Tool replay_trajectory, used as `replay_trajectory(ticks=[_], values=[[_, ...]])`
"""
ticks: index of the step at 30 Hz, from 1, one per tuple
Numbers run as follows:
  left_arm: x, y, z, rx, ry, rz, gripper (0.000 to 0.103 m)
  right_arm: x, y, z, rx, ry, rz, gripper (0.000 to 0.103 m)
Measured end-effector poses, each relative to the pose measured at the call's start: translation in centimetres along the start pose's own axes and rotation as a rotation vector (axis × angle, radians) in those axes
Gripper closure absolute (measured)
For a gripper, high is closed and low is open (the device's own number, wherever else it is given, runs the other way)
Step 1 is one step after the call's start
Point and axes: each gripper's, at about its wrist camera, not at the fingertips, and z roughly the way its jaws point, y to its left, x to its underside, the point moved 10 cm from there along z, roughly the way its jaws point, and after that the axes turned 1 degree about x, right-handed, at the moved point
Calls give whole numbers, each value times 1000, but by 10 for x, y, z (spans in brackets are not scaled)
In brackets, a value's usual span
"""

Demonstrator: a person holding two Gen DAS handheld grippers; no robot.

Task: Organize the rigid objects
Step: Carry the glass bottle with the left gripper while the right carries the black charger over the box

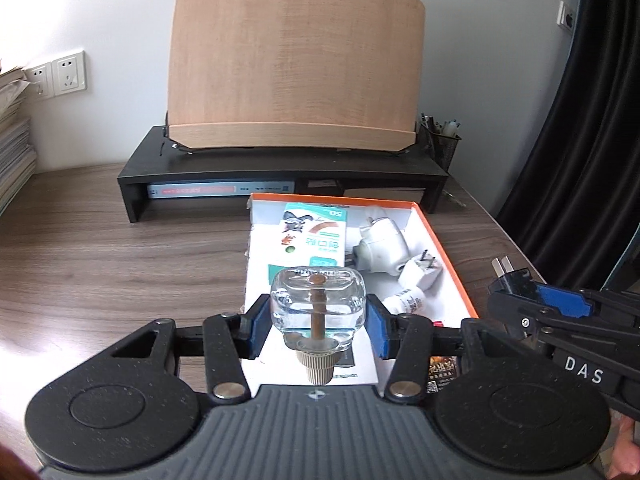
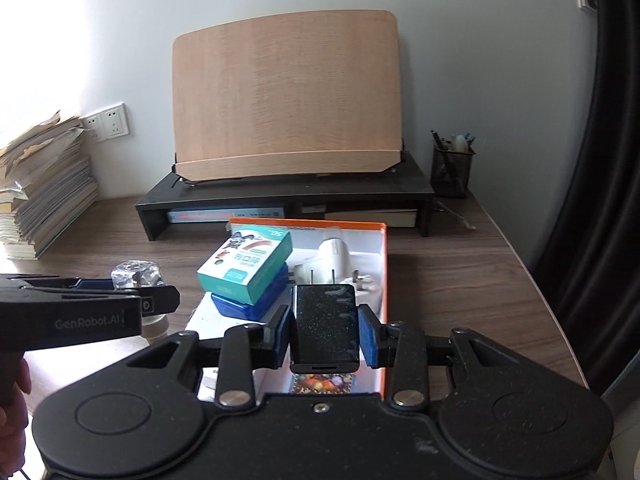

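My left gripper (image 1: 318, 320) is shut on a clear glass bottle (image 1: 318, 300) with a beige ribbed cap, held over the near end of an orange-rimmed white box (image 1: 448, 248). The bottle also shows in the right wrist view (image 2: 134, 274). My right gripper (image 2: 324, 334) is shut on a black plug adapter (image 2: 325, 326), held over the same box (image 2: 383, 276); the adapter's prongs show in the left wrist view (image 1: 506, 276). In the box lie a teal carton (image 2: 246, 266) on a blue case (image 2: 248, 306), a white plug-in device (image 1: 380, 250) and a small white plug (image 1: 422, 276).
A black desk riser (image 1: 280, 164) carries a wooden book stand (image 1: 294, 60) at the back. A mesh pen cup (image 2: 452, 170) stands at the back right. Stacked papers (image 2: 44, 200) lie at the left. A black curtain (image 2: 600, 160) hangs past the desk's right edge.
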Motion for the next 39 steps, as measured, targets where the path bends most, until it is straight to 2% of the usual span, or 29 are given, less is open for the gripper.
replay_trajectory(ticks=[6, 22, 39], values=[[1, -8, -1, 27, 3, 24, 53, 4, 4, -7, 31, 5, 16, 60], [6, 7, -9, 21, 25, 32, 53, 10, 32, -8, 69, 17, 32, 59], [17, 7, 0, 35, 59, 18, 53, 19, 27, 0, 92, 47, 41, 59]])
